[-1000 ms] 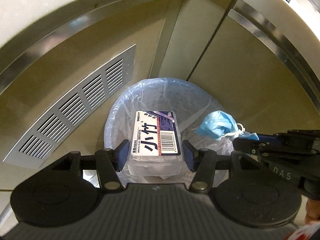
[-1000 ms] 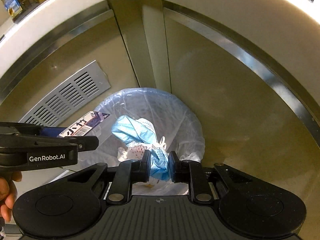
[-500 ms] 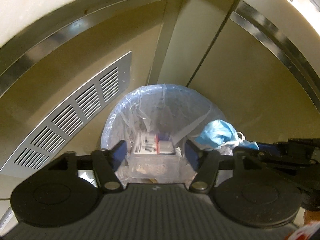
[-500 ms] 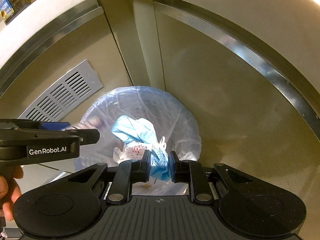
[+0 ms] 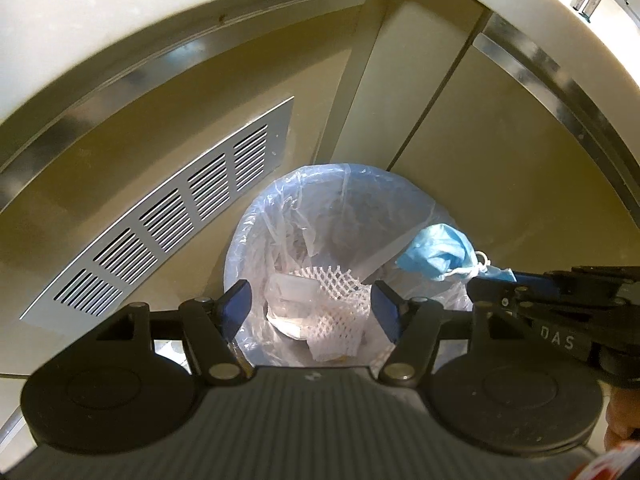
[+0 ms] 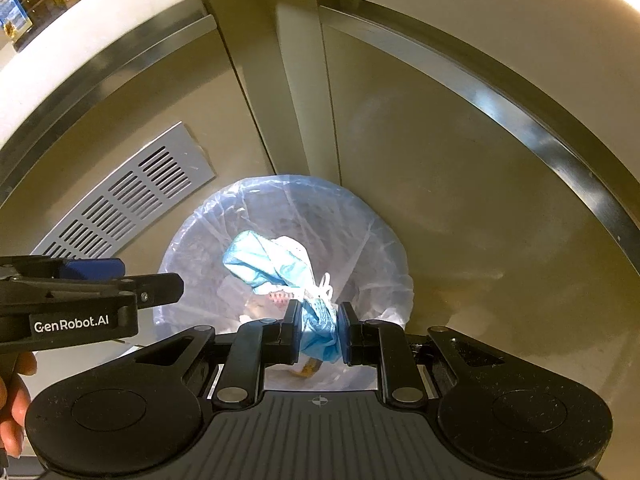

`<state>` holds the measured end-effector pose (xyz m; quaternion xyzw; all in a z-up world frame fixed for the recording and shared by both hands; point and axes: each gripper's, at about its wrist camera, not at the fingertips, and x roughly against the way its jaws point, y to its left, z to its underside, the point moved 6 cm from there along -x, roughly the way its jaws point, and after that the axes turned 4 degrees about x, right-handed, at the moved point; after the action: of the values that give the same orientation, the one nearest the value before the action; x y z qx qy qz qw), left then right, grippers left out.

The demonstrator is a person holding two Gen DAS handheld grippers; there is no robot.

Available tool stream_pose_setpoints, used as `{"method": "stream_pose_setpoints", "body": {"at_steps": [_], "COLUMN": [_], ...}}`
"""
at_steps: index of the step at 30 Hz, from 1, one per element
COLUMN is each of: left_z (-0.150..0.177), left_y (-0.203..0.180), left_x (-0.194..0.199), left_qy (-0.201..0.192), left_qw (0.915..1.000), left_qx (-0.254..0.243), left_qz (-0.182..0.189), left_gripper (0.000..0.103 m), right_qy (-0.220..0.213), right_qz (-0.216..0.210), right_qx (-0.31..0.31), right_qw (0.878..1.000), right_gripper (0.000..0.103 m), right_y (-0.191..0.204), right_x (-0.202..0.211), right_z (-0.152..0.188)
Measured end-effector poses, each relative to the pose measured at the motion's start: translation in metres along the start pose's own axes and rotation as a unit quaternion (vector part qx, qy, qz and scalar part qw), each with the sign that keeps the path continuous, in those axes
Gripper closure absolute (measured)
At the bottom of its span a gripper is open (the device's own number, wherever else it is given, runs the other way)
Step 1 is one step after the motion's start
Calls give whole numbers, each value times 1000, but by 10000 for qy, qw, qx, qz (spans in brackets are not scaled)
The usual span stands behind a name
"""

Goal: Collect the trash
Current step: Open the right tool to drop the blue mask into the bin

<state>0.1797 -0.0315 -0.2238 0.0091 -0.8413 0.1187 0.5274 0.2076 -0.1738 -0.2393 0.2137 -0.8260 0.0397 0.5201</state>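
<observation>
One trash bin (image 5: 240, 248), round, lined with a translucent bag, standing on the floor in a cabinet corner beside one slotted metal vent (image 5: 168, 224). Inside it: one white foam net (image 5: 340, 312) and one clear plastic box (image 5: 288, 292), lying at the bottom.

One blue face mask (image 6: 272, 268), crumpled, white ear loops knotted, hanging over the bin; long axis runs from the pads up and to the left.

Two grippers. Left gripper (image 5: 312, 312): jaws wide, nothing between them, above the bin. Right gripper (image 6: 319, 332): jaws narrow, pinching the mask's lower end.
</observation>
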Motion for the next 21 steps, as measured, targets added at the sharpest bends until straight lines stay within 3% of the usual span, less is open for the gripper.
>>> {"method": "stream_pose_setpoints", "body": {"at_steps": [17, 18, 20, 21], "left_z": [0, 0, 0, 0], "left_y": [6, 7, 8, 9], "left_x": [7, 8, 8, 8], "left_qy": [-76, -80, -78, -77], "left_qw": [10000, 10000, 10000, 10000], "left_qx": [40, 47, 53, 54], "left_qz": [-15, -17, -28, -30], "left_gripper": [41, 41, 41, 41], "right_qy": [-66, -89, -148, -164], "right_qz": [-105, -147, -157, -159], "right_qx": [-78, -97, -142, -151], "right_qw": [9999, 9998, 9997, 9996], "right_gripper": [82, 78, 53, 52], "right_y": [-2, -2, -2, -3], "right_x": [4, 5, 5, 5], "right_z": [-2, -3, -4, -3]}}
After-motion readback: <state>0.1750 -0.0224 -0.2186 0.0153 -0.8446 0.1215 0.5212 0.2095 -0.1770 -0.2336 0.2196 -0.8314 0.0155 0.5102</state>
